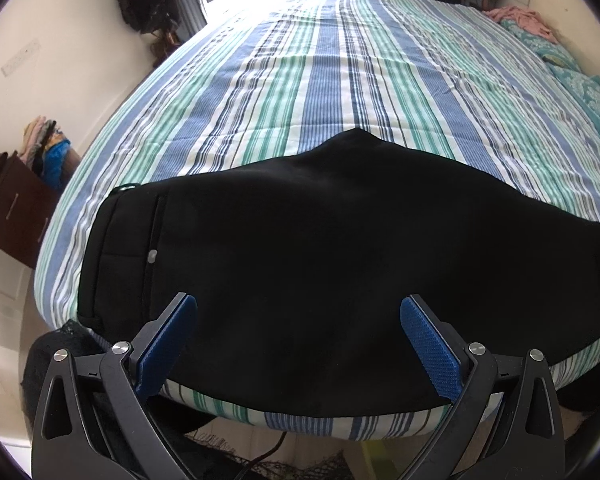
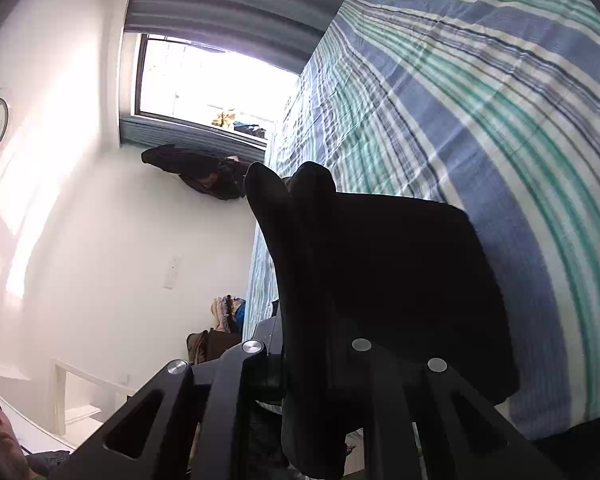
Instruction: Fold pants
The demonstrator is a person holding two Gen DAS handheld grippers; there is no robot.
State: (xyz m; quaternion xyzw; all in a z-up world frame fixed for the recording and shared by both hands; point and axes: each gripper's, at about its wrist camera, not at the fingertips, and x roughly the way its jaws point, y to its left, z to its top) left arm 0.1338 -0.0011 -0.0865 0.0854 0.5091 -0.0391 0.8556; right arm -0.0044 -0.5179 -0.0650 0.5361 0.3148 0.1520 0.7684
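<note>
Left wrist view is showing the black pants [image 1: 320, 272] lying spread across the near end of the bed [image 1: 340, 80], on a sheet striped in blue, teal and white. The waistband end, with a small pale button [image 1: 152, 257] and a pocket seam, is sitting toward the left of the picture, and the dark cloth is reaching right to the bed's near edge. The left claw [image 1: 299, 340] is hanging over that near edge with its jaws standing wide apart; its blue ribbed pads [image 1: 430, 346] are showing bare, with only the flat cloth below them and nothing pinched between. A brown dresser [image 1: 16, 216] is standing by the wall on the left, with clothes heaped on top (colours mixed, too small to sort).

Right wrist view is tilting hard, so the bed [image 2: 480, 100] is filling the right side and a bright window [image 2: 204, 80] is sitting upper left. The right claw [image 2: 308, 352] is clamping down on a thick bunch of the pants [image 2: 380, 280]: two rounded folds of black fabric are sticking up past its black frame, and the fingertips themselves are buried in the cloth. The rest of that piece is trailing onto the striped sheet just beside the claw.
</note>
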